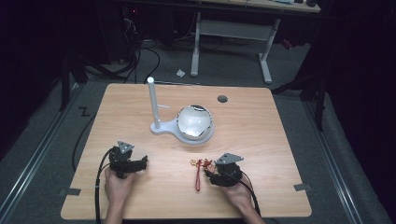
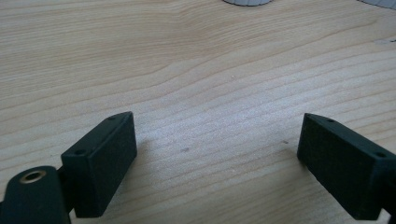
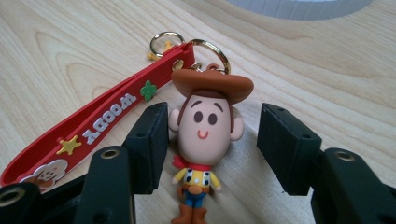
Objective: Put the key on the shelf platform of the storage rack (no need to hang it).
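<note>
Black right gripper [image 3: 212,140] lies low over the table, jaws spread around the cowboy figure [image 3: 205,140]; left gripper [image 2: 217,154] spread wide.

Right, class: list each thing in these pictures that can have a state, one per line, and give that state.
Cowboy keychain figure: lying flat on the table, between the right tool's jaws, not yet pinched.
Red strap: lying flat, joined to the figure's rings.
Right tool: open around the figure.
Left tool: open wide, nothing between its jaws.
Bowl: upright on the white stand.
White stand: post upright on the table.
</note>
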`<state>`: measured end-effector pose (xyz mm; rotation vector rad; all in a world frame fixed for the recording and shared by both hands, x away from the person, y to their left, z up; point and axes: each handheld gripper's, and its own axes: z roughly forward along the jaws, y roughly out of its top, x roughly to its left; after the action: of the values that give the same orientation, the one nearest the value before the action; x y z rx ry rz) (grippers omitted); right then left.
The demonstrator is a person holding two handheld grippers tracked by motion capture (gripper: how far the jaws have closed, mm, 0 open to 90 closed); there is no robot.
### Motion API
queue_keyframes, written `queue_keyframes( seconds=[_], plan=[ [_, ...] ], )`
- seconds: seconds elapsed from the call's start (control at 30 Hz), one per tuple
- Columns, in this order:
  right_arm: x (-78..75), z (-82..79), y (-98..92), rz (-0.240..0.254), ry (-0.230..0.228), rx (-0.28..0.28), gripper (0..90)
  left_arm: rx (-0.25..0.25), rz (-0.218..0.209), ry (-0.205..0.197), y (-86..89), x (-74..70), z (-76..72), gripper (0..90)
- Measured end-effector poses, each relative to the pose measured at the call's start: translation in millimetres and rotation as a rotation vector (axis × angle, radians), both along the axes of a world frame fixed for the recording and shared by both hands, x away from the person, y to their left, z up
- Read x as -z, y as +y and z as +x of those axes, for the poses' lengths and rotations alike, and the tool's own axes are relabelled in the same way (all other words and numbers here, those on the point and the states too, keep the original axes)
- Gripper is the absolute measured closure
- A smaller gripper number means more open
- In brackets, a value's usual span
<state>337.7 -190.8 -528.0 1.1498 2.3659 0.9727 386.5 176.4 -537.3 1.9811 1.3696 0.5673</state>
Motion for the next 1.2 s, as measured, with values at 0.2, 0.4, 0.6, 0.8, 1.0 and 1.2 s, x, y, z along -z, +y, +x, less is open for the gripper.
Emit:
queue_keyframes(
  seconds=[0.2,0.4,0.6,0.8,1.0,1.2],
  plan=[
    [1.8,0.6,2.0,-0.004,-0.030,-0.024,50.7,0.001,-0.001,-0.001,0.0,0.0,-0.1,12.6],
    [2.3,0.6,1.4,0.007,-0.037,-0.044,55.3,0.001,-0.001,-0.001,0.0,0.0,-0.1,12.6],
    [0.2,-0.7,0.3,0.016,-0.053,-0.060,55.7,0.001,-0.001,-0.001,0.0,0.0,-0.1,12.7],
    [-8.1,-2.0,-5.9,0.047,-0.074,-0.046,55.8,0.002,-0.001,-0.001,0.0,0.0,-0.1,12.8],
    [-26.2,-2.5,-16.1,0.090,-0.105,-0.049,55.9,0.002,-0.001,-0.001,0.0,0.0,-0.1,12.8],
    [-42.4,-0.9,-27.7,0.159,-0.085,-0.062,55.9,0.001,-0.001,-0.001,0.0,0.0,-0.1,12.8]
  ],
)
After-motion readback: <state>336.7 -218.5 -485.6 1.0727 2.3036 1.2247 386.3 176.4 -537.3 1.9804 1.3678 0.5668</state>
